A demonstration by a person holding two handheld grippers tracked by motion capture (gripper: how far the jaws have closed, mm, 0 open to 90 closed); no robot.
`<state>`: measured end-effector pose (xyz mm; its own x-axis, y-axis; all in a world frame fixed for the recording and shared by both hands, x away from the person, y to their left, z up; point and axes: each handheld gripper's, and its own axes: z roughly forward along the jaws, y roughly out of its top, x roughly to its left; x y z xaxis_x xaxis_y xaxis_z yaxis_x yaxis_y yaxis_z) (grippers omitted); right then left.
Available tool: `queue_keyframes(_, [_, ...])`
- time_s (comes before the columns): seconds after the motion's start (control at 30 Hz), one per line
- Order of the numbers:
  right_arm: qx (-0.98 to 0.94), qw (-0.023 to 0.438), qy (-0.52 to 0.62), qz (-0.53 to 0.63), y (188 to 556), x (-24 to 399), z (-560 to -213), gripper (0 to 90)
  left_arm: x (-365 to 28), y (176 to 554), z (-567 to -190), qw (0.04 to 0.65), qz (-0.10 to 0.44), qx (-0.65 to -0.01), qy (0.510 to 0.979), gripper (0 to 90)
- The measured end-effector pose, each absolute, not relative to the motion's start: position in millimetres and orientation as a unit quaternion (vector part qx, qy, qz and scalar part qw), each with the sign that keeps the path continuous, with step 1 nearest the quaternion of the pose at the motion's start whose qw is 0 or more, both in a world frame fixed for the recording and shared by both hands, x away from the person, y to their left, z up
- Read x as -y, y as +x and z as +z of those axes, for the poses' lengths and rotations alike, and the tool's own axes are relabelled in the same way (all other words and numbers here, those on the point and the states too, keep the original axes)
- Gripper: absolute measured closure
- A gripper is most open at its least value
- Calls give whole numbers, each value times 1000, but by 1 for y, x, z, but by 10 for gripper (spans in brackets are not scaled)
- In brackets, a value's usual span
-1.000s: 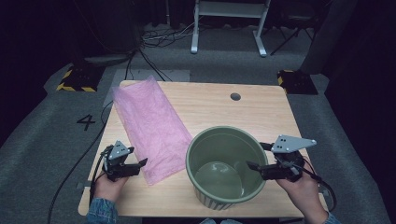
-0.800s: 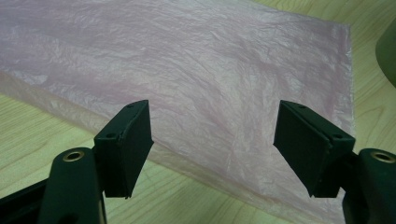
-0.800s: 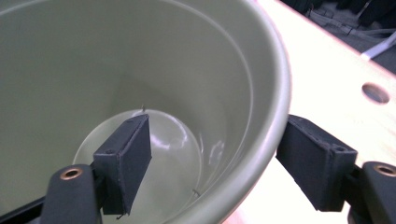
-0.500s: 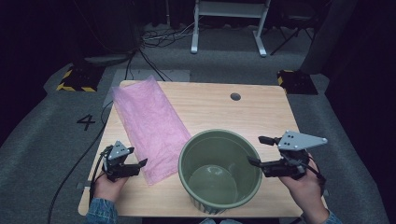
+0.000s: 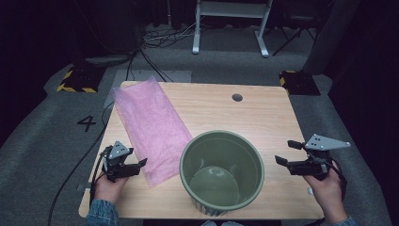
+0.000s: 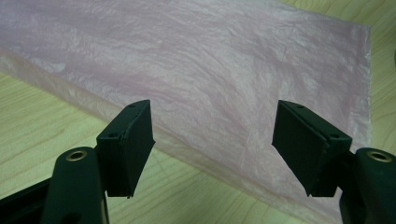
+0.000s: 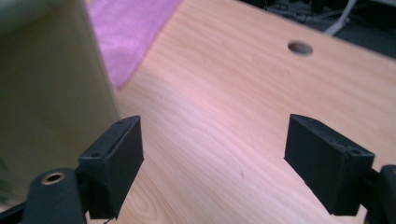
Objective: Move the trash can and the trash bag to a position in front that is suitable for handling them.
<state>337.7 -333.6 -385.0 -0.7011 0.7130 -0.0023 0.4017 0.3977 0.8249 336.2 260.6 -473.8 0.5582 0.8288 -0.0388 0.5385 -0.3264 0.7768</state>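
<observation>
A wooden table (image 5: 263, 117) seen from above, with a person's two hands coming in from the bottom edge, each holding a two-jaw gripper. Near the front middle of the table stands a green bucket (image 5: 221, 172) — upright, open at the top. A flat sheet of thin pink plastic bag (image 5: 149, 127) lies on the left half of the table, running from the far left corner toward the person; its near end comes up just beside the bucket's left side.

The right gripper (image 5: 285, 153) is held off to the right of the bucket, near it but clearly apart, pointing toward its wall. Its jaws stand wide apart and have just been opening, with nothing between them. In the right gripper view the two black jaws frame bare wood; the bucket's green wall (image 7: 51, 84) rises just to the left of the left jaw, not touching it, and a corner of the pink bag (image 7: 130, 32) lies beyond. A small round hole (image 7: 300, 47) in the table top shows farther off.

The left gripper (image 5: 136, 165) sits at the front left of the table, its tips at the near edge of the pink bag. In the left gripper view its jaws are also spread apart and grasp nothing — the crinkled bag (image 6: 224, 70) lies on the wood just ahead of and beneath them.
</observation>
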Motion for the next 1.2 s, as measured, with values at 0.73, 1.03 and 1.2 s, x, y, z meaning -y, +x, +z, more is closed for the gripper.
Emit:
queue_keyframes(0.73, [-841,162,384,346,347,339,-500,150,-279,379,-463,350,193,-502,767,283])
queue_keyframes(1.03, [-831,171,385,362,347,339,-504,128,-285,413,-461,301,208,-524,769,286])
queue_keyframes(1.2, [-830,171,387,362,347,338,-504,129,-285,434,-474,299,201,-534,765,288])
